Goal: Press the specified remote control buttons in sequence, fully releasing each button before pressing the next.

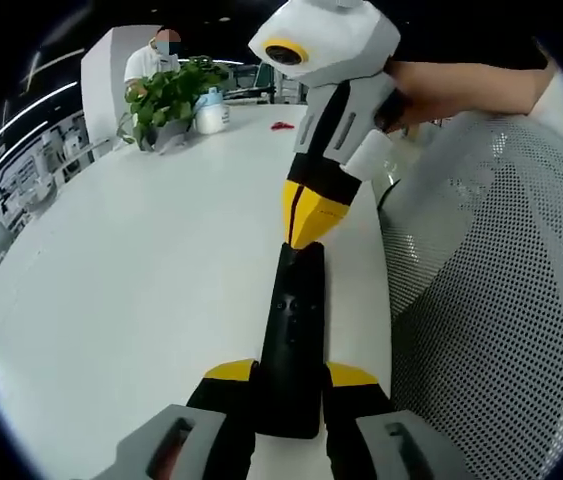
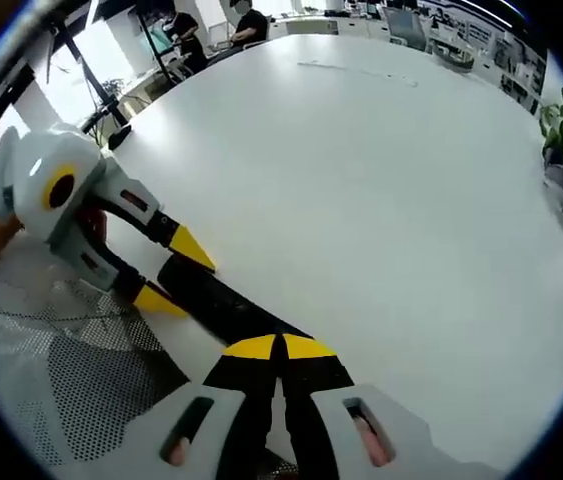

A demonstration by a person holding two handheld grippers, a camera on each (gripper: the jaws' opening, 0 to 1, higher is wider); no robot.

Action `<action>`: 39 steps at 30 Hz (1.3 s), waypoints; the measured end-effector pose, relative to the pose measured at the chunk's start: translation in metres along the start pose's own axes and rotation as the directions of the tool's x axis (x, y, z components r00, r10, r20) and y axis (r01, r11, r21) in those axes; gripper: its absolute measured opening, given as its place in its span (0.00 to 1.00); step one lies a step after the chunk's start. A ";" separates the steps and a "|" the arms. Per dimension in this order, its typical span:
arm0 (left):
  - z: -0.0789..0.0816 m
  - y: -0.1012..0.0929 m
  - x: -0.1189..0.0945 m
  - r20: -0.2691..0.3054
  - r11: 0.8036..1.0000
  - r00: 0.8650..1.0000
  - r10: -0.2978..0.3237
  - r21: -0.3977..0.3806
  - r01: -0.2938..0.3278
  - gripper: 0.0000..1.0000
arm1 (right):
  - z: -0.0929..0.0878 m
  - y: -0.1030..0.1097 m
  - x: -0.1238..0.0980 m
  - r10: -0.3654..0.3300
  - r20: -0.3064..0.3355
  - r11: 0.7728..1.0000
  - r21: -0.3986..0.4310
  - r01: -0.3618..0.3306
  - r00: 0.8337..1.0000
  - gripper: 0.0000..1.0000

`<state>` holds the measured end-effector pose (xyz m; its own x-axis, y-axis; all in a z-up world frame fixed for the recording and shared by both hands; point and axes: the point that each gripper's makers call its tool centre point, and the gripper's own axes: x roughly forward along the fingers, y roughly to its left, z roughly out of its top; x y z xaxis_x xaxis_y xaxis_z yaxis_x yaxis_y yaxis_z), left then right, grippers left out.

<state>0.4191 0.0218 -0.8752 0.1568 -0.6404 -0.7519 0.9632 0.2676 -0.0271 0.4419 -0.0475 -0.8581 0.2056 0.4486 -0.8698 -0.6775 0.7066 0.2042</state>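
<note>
A slim black remote control [image 1: 296,320] lies lengthwise at the right edge of the white table [image 1: 131,280]. My left gripper [image 1: 291,372] is shut on its near end, one yellow-tipped jaw on each side. My right gripper [image 1: 306,235], held by a hand, comes down from the upper right. Its jaws are shut together and their yellow tips rest on the remote's far end. In the right gripper view the same shut tips [image 2: 281,347] sit on the remote [image 2: 216,298], and the left gripper [image 2: 176,275] clamps the other end.
A potted green plant [image 1: 166,95] and a white jar [image 1: 211,115] stand at the table's far end, with a small red item [image 1: 281,126] nearby. A person [image 1: 151,60] sits behind them. A grey mesh chair [image 1: 501,300] presses against the table edge beside the remote.
</note>
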 end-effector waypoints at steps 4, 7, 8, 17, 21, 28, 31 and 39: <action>0.000 0.000 0.000 -0.002 1.000 1.000 -0.001 0.005 0.001 0.25 | -0.002 0.004 0.003 0.004 -0.015 1.000 -0.024 -0.005 1.000 0.00; 0.000 0.000 0.000 -0.007 1.000 1.000 -0.001 0.012 0.001 0.25 | -0.002 0.007 0.004 0.012 -0.021 0.999 -0.041 -0.013 1.000 0.00; -0.001 0.000 0.000 -0.009 1.000 1.000 -0.001 0.015 0.001 0.25 | -0.002 0.008 0.005 0.014 -0.021 0.999 -0.044 -0.015 1.000 0.00; -0.001 0.000 0.000 -0.011 1.000 1.000 0.000 0.013 0.000 0.25 | -0.005 0.011 0.009 0.024 -0.041 0.998 -0.064 -0.027 0.999 0.00; -0.001 0.000 0.000 -0.010 1.000 1.000 0.000 0.012 0.000 0.25 | -0.005 0.011 0.011 0.025 -0.043 0.997 -0.070 -0.028 0.999 0.00; -0.001 0.001 0.000 -0.011 1.000 1.000 0.002 0.011 -0.001 0.25 | -0.005 0.012 0.012 0.007 -0.041 0.994 -0.106 -0.011 0.999 0.00; -0.001 0.001 0.001 -0.013 1.000 1.000 0.002 0.011 -0.002 0.25 | -0.005 0.013 0.012 -0.006 -0.040 0.991 -0.136 0.001 0.999 0.00; -0.001 0.001 0.001 -0.018 1.000 1.000 0.003 0.010 -0.002 0.25 | -0.005 0.012 0.012 -0.025 -0.048 0.987 -0.161 0.017 0.999 0.00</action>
<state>0.4196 0.0219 -0.8762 0.1554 -0.6266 -0.7637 0.9650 0.2618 -0.0185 0.4326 -0.0359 -0.8683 0.1885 0.4041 -0.8951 -0.7790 0.6165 0.1143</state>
